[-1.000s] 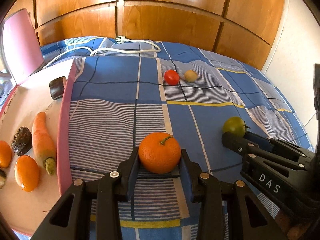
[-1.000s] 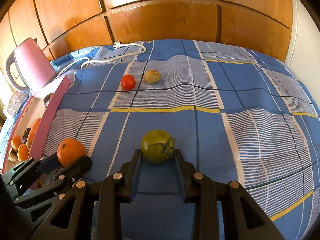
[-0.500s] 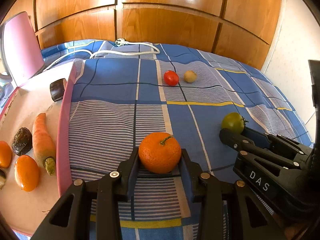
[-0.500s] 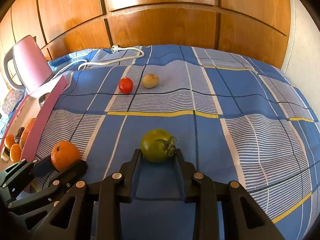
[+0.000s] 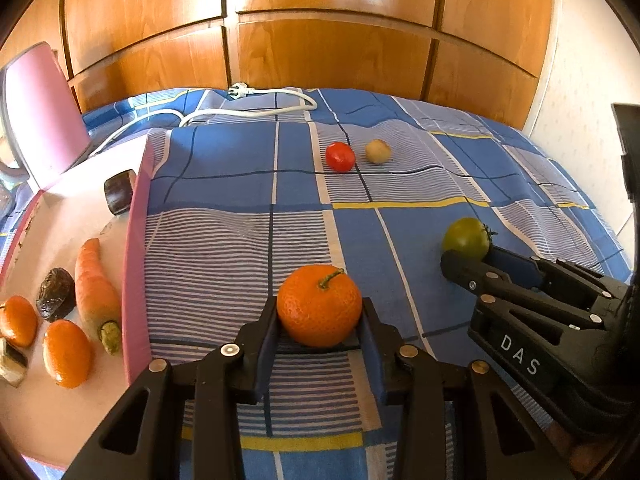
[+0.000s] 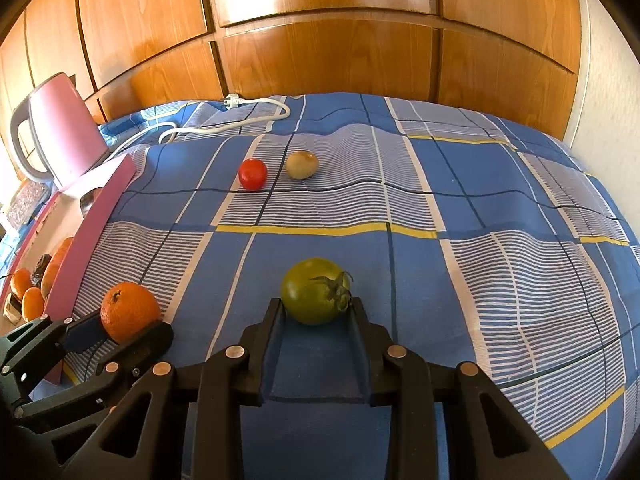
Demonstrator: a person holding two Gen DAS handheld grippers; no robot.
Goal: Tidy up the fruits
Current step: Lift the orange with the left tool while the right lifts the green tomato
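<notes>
Two tongs gripping fruit — left tongs (image 5: 319, 322) w/ orange (image 5: 319, 305), "DAS"-marked right tongs (image 6: 316, 312) w/ green tomato (image 6: 314, 290).

Wood-panelled wall (image 6: 320, 52) spans 12 o'clock, glossy, bright glare patch near top. Pale textured wall (image 5: 580, 92) at 2 o'clock. Blue plaid bedspread (image 6: 440, 240) with white stripes, yellow lines fills foreground, slightly rumpled. Warm daylight; left edge washed out.
</notes>
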